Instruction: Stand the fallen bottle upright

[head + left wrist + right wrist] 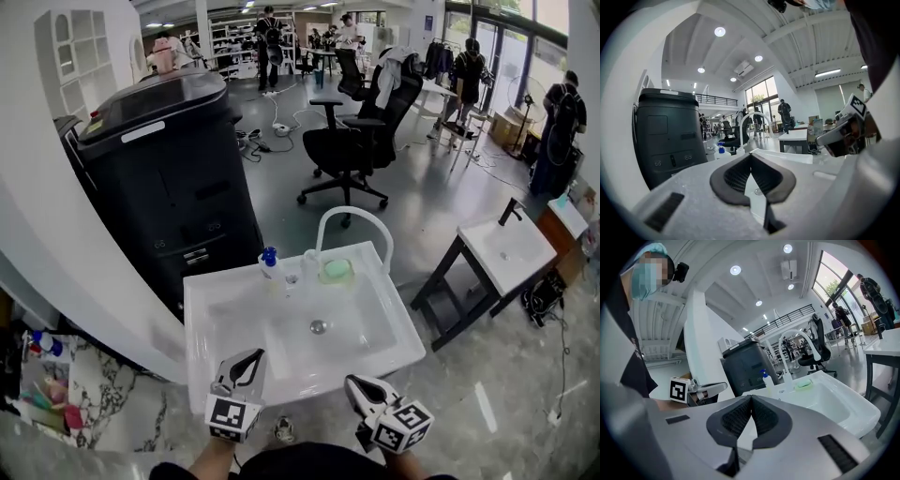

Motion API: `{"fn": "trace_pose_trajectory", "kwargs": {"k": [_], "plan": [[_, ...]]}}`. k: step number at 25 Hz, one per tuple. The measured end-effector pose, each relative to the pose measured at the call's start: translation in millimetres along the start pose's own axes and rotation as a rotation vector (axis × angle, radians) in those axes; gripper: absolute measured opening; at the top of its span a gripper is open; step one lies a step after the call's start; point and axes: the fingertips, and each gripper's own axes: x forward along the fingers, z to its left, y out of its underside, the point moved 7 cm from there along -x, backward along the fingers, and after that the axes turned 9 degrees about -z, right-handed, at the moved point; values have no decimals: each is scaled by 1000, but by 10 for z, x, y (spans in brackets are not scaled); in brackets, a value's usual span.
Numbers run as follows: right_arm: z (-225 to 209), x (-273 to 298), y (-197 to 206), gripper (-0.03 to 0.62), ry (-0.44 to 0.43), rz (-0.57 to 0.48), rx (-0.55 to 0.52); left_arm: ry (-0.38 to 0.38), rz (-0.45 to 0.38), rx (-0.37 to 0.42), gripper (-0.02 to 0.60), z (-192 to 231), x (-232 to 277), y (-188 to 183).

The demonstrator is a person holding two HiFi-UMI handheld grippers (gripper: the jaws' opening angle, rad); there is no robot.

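Two entries, both at sink front edge | left gripper: jaws closed, empty | right gripper: jaws closed, empty | bottle: upright on sink back rim, just left of faucet

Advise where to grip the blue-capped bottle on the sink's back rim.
Probably the white body of the bottle, below the blue pump, with the left claw coming level from the front across the basin. It stands upright, and the faucet crowds its right.
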Motion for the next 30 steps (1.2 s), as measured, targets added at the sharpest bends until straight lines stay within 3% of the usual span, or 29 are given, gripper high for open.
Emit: {"fn": "trace_pose_trajectory", "kwargs": {"k": [5,13,21,30], "plan": [[14,-221,-6,5,-24,18,-16,-10,44,48,20,-281,-282,-127],[102,-506,98,4,-53,51,-42,-38,28,98,20,-576,-768,-280],[231,-765,161,3,-76,58,-73,-73,31,1,20,-885,-1131,-173],[284,-993,255,3,-75,94,-61,-58,75,-20,20,-1189,-1299,-133]]}}
